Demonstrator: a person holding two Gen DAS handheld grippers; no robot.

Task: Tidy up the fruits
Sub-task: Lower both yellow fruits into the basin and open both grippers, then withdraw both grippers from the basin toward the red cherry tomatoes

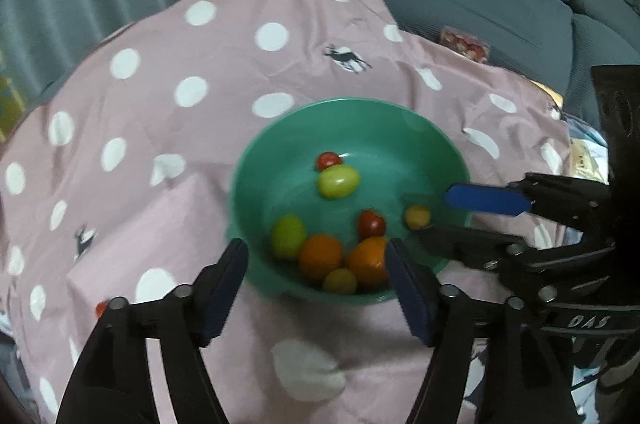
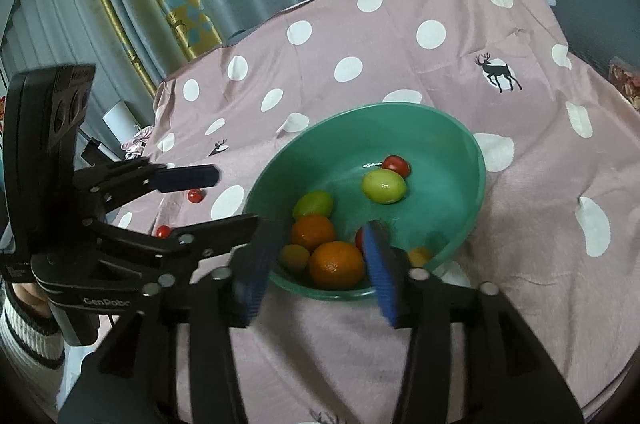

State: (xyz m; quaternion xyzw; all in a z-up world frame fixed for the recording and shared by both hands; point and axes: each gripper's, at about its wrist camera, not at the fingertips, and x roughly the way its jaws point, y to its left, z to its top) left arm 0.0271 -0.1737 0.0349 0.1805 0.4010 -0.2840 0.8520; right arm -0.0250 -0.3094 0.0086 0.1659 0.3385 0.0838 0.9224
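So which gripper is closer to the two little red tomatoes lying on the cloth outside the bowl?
Left. The left gripper hangs just beside the red tomatoes on the cloth; the right gripper is over the near rim of the green bowl, farther from them.

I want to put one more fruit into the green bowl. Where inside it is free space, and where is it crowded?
The green bowl has bare floor on its far side, beyond the green grape. The near side is crowded: the orange and the smaller fruits sit packed together.
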